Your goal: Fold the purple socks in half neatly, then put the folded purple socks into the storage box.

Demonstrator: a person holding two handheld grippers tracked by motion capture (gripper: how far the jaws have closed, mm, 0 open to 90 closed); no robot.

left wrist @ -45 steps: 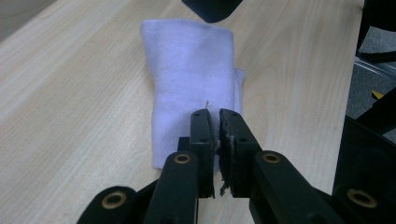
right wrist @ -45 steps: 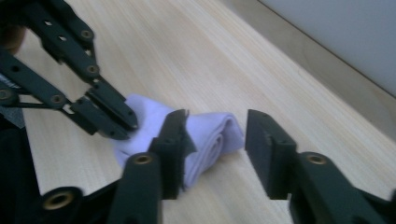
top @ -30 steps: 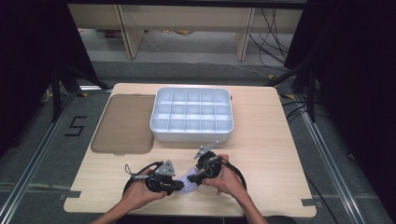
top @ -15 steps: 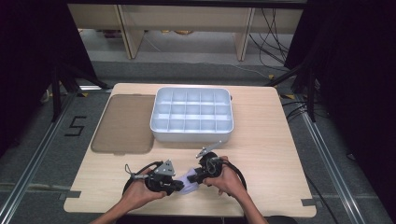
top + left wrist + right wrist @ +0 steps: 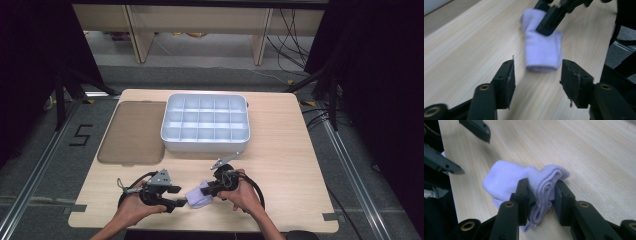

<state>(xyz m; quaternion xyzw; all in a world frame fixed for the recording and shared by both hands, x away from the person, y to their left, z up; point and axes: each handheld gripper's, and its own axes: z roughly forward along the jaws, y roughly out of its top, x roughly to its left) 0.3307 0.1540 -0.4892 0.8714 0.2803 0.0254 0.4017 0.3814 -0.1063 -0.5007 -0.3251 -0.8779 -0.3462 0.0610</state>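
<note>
Handover underway: your right gripper (image 5: 541,195) clenches the folded sock (image 5: 524,182); left gripper (image 5: 536,77), jaws just opened, released it; next, carry it toward the tray (image 5: 205,145).

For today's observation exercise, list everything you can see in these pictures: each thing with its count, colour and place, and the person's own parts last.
Table: one, light wood, middle of the floor space.
Compartment tray: one, white, far middle of the table.
Flat lid: one, brown and see-through, left of the tray.
Folded cloth: one, pale lilac, near edge of the table, between the two grippers.
Floor marking: one, black numeral five, left of the table.
Left gripper: one, black, jaws have just been opening, apart from the cloth's end.
Right gripper: one, black, jaws have just been closing and pinch the cloth's folds.
Hands: two, entering from the bottom edge.
</note>
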